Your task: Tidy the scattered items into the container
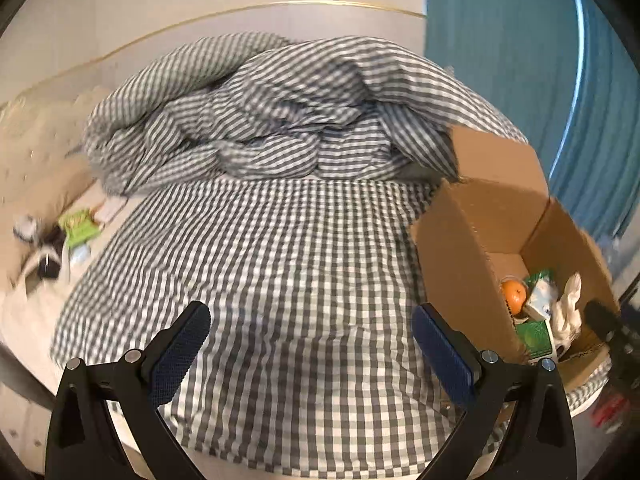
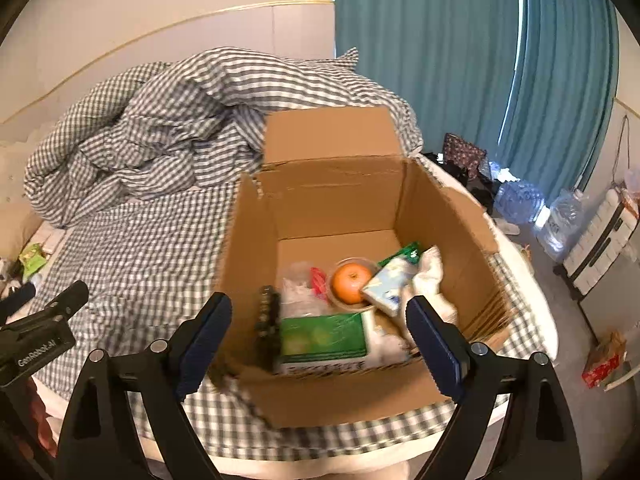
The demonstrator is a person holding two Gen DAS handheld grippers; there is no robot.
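An open cardboard box (image 2: 340,200) stands on the checked bed. It holds an orange (image 2: 351,278), a green and white carton (image 2: 323,340), a blue and white pack (image 2: 390,284), a white cloth (image 2: 432,276) and a dark object (image 2: 269,320). My right gripper (image 2: 318,338) is open and empty above the box's near edge. My left gripper (image 1: 310,350) is open and empty over the bed sheet, left of the box (image 1: 472,248). A green packet (image 1: 78,228) and small dark and white items (image 1: 44,260) lie at the bed's left edge.
A bunched checked duvet (image 1: 260,120) lies at the back of the bed. A teal curtain (image 2: 460,60) hangs at the right. Water bottles (image 2: 520,200), a suitcase (image 2: 600,232) and bags stand on the floor to the right.
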